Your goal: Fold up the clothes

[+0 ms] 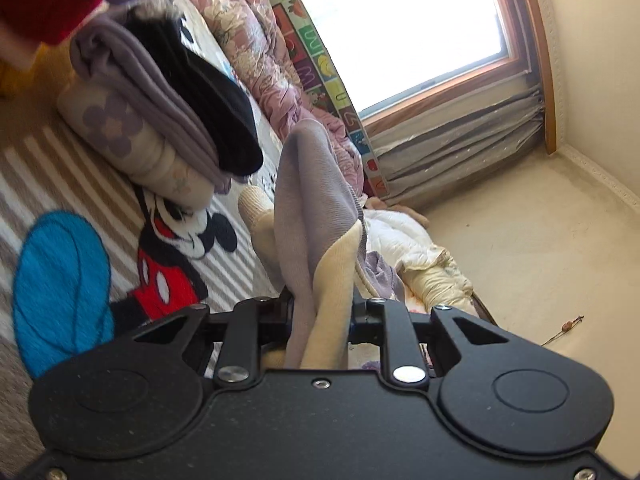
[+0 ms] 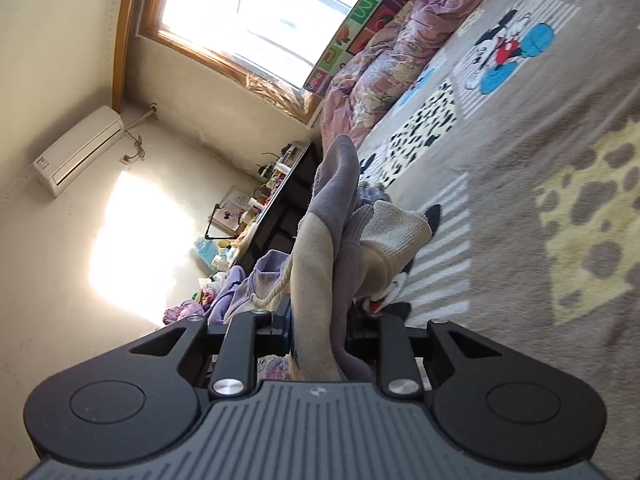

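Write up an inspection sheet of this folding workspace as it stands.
Surface: striped cartoon-mouse blanket on the bed.
Job's things: lilac-and-cream knitted garment, pinched at two places; stack of folded lilac, black and cream clothes.
Clutter: crumpled pink floral quilt; loose lilac clothes beside the bed; crowded dark desk.
Grippers: left hand-held gripper shut on the garment; right hand-held gripper likewise.
Cables: cord under the wall air conditioner.
Surroundings: bright wood-framed window.
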